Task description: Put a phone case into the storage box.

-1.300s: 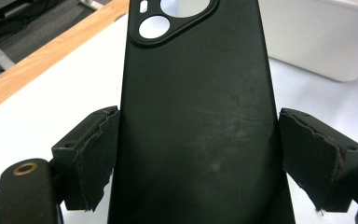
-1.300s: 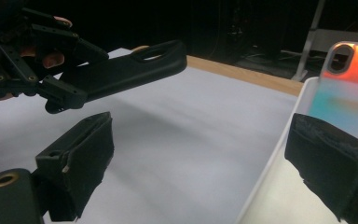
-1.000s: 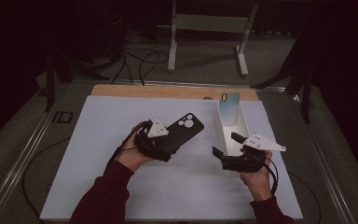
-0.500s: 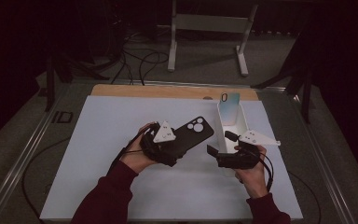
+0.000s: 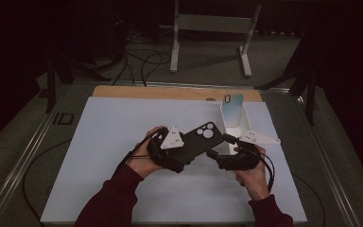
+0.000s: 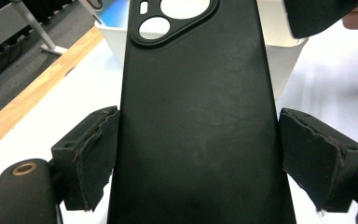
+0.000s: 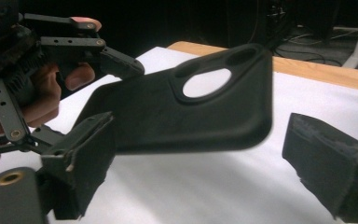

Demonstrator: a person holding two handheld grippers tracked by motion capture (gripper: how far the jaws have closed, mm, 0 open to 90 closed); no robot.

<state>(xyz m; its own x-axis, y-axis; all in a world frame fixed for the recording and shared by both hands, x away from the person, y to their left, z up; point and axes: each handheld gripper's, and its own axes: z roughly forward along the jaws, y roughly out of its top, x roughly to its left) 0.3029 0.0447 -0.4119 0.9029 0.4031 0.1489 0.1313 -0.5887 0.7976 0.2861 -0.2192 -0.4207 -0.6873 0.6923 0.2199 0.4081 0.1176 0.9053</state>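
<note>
Phone case (image 5: 196, 142), black, was held above the white mat (image 5: 104, 142), clamped across its long sides by our left gripper (image 6: 196, 158). Our right gripper (image 7: 200, 172) stood wide open just beside the case's camera-cutout end, pads clear of it. White bin (image 5: 234, 130) sat just behind.

Phone case (image 5: 196, 141) left of box (image 5: 236, 126)

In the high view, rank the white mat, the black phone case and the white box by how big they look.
1. White mat, by far the largest.
2. Black phone case.
3. White box.
The case and box look close in size, and the case is held up nearer the camera, so their order is unsure.
</note>
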